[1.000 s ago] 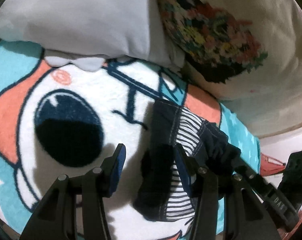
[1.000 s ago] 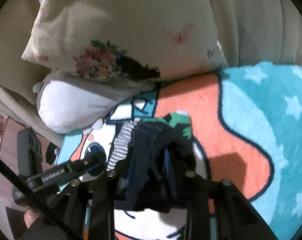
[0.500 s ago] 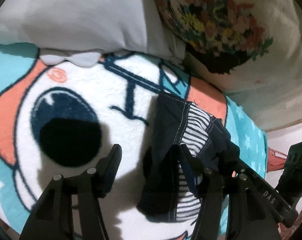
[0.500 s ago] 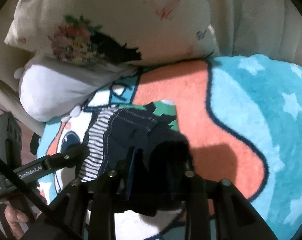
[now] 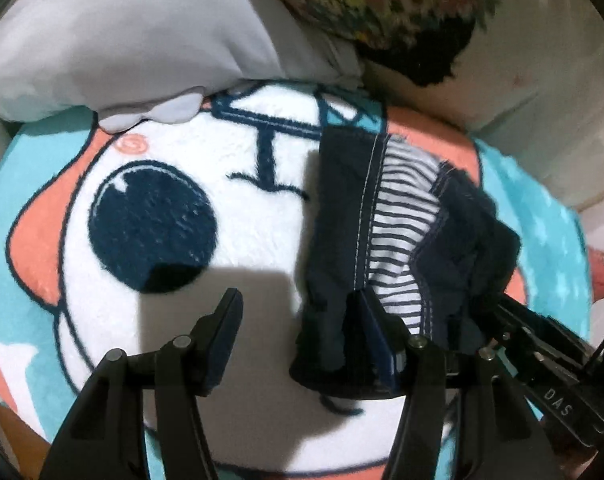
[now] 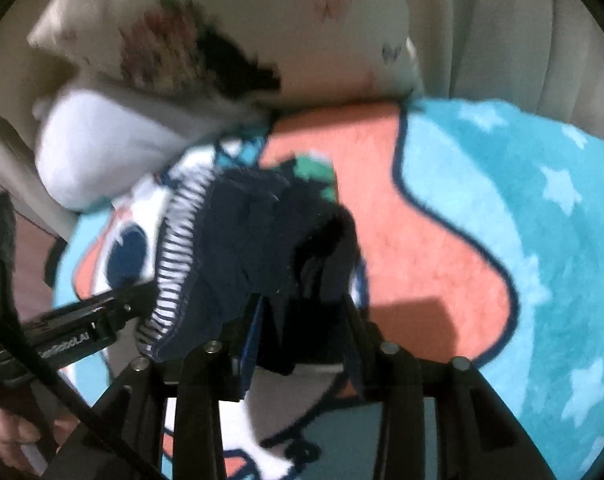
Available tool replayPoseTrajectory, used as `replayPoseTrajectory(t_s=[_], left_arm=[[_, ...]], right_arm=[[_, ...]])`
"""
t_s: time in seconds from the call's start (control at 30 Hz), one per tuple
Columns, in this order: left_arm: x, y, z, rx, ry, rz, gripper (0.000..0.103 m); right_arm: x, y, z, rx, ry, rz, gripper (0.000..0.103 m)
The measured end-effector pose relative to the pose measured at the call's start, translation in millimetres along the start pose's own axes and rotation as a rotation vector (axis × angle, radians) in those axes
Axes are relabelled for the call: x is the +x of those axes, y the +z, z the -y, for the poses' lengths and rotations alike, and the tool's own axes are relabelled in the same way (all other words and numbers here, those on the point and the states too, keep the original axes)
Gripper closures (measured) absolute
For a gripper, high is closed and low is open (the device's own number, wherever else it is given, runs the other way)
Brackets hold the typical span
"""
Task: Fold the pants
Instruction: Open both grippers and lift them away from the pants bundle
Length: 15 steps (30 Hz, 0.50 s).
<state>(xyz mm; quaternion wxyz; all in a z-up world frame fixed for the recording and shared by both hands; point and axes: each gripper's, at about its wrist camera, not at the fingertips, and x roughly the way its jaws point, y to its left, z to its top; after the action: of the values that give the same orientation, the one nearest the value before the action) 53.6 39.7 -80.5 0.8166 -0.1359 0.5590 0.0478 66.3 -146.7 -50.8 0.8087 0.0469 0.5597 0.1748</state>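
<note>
The navy pants [image 5: 342, 216] with a striped lining are folded into a small bundle on the cartoon blanket [image 5: 141, 160]. My left gripper [image 5: 297, 312] points down at the bundle's near left edge. Its jaws are opening: the right finger [image 5: 366, 312] rests on the cloth and the left finger stands clear over the blanket. In the right wrist view my right gripper [image 6: 302, 316] straddles the near dark fold of the pants [image 6: 237, 240]. Its jaws are opening, with loose cloth between the pads. The left gripper's body [image 6: 81, 328] shows at the left there.
A white pillow [image 5: 121, 32] and a floral pillow [image 5: 382, 0] lie against the blanket's far edge. A cream sofa back [image 6: 502, 20] rises behind them. The blanket [image 6: 502, 200] spreads to the right of the pants. A hand [image 6: 5, 432] holds the left tool.
Both grippers' jaws have widened and both have sunk closer to the blanket. The right gripper has let go its tight pinch on the dark fold, and the bundle has settled.
</note>
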Motion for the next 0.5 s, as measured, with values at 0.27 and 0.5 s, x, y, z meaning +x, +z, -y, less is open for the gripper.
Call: replayPoseTrajectory(t_s=[0.27, 0.5], left_arm=[[-14.9, -2.3, -13.8, -0.039, -0.018, -0.013, 0.032], [-54.5, -22.4, -9.0, 0.052, -0.010, 0.050, 0.032]], right_arm=[[-18.7, -8.8, 18.4, 0.070, -0.034, 0.053, 0.039], [-54.4, -41.2, 11.1, 0.131, -0.079, 0.116, 0.038]])
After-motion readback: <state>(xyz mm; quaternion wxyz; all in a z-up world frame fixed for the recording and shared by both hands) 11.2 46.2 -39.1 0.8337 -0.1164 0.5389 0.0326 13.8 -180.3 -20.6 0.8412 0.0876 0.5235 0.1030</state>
